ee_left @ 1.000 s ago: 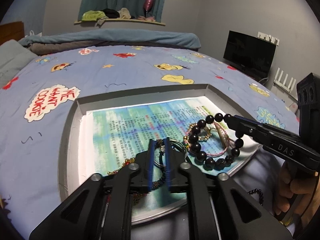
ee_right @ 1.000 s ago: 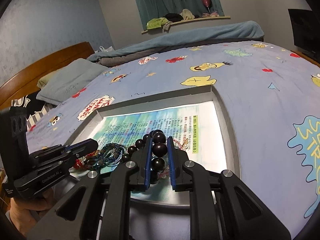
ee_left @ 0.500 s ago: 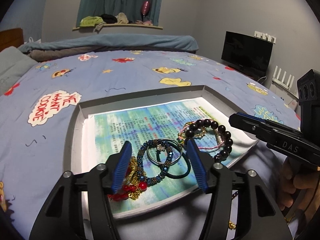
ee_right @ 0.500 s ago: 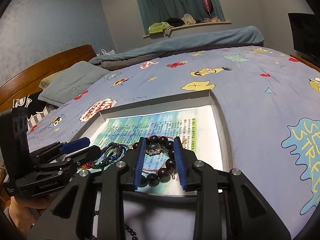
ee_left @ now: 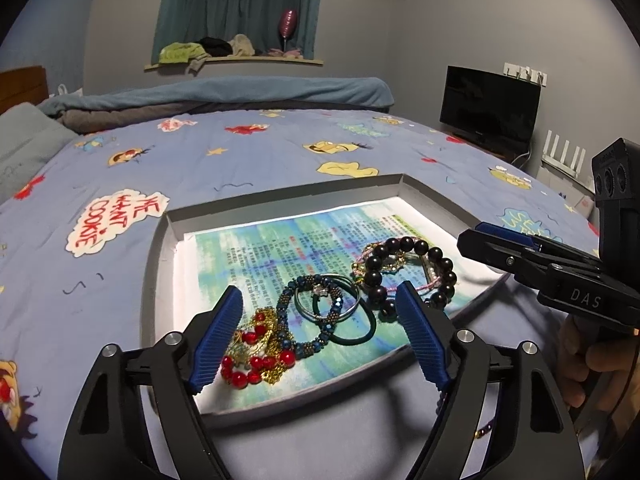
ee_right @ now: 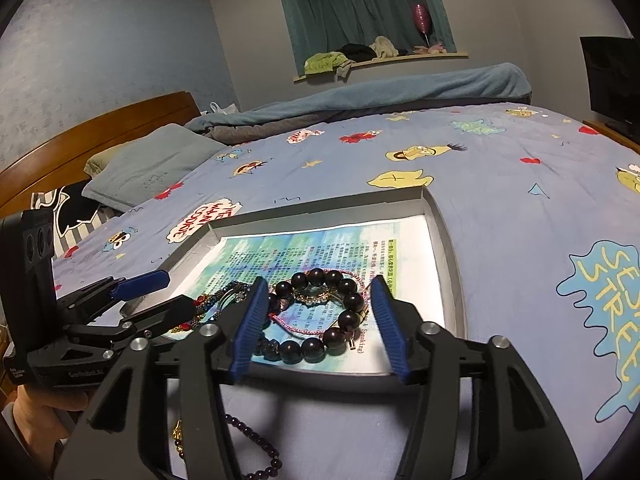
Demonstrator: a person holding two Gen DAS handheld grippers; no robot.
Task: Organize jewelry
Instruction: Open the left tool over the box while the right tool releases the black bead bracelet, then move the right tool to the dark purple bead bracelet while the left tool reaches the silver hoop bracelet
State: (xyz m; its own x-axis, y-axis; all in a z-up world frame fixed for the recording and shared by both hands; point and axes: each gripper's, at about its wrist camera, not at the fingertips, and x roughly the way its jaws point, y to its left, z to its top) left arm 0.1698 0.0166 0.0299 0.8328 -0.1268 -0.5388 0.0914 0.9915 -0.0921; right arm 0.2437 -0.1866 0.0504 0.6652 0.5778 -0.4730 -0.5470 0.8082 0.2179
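A grey shallow tray [ee_left: 160, 280] lined with a printed green-blue sheet lies on the bed; it also shows in the right wrist view [ee_right: 448, 264]. In it lie a black bead bracelet [ee_left: 416, 246] [ee_right: 348, 320] over pink and gold chains, a blue beaded bracelet [ee_left: 296, 340] with a silver ring and a dark green band, and a red bead and gold chain piece [ee_left: 256, 360]. My left gripper [ee_left: 320, 336] is open and empty just above the blue bracelet. My right gripper [ee_right: 320, 320] is open and empty around the black bead bracelet.
A dark purple bead strand with a gold charm [ee_right: 248, 440] lies on the bedsheet in front of the tray. The blue cartoon bedsheet [ee_left: 240, 152] stretches beyond. A pillow [ee_right: 152, 164] and wooden headboard are far left, a TV [ee_left: 488, 108] at the right.
Both grippers opened: the left let go of the blue bracelet group, the right let go of the black bead bracelet, which now lies in the tray. Both pulled back slightly.
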